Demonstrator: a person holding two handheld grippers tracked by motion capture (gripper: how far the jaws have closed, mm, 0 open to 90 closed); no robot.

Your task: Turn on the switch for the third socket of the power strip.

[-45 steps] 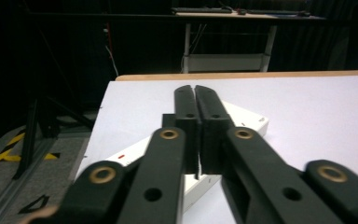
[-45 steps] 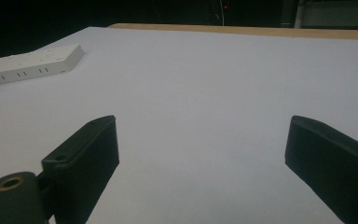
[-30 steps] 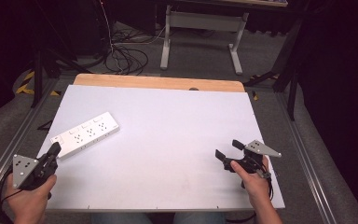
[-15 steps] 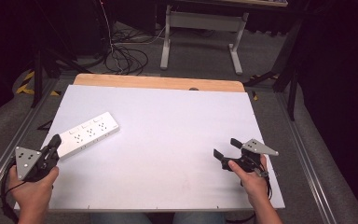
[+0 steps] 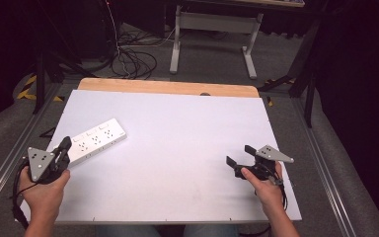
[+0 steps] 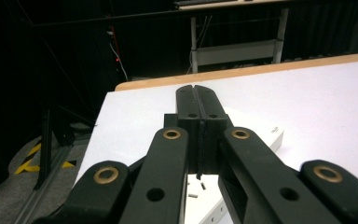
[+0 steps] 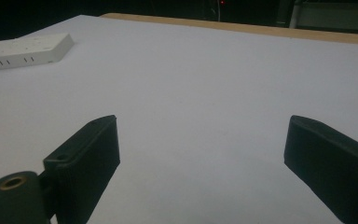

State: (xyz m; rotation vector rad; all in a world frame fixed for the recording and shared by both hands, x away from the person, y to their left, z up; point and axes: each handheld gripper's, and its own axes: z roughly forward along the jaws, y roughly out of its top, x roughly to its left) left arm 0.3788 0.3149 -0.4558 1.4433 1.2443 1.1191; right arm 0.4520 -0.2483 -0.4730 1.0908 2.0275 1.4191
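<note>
My left claw [image 5: 65, 145] is clenched on nothing, just beside the power strip [image 5: 96, 140] lying on the surface [image 5: 187, 148]; my right claw [image 5: 238, 154] is released. The strip looks stiff, light, slippery; I would grip across its narrow sides

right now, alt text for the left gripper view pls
The left gripper has its two black jaws pressed shut with nothing between them, poised over a white power strip on a white table. Behind the table's wooden far edge the room is dark.
</note>
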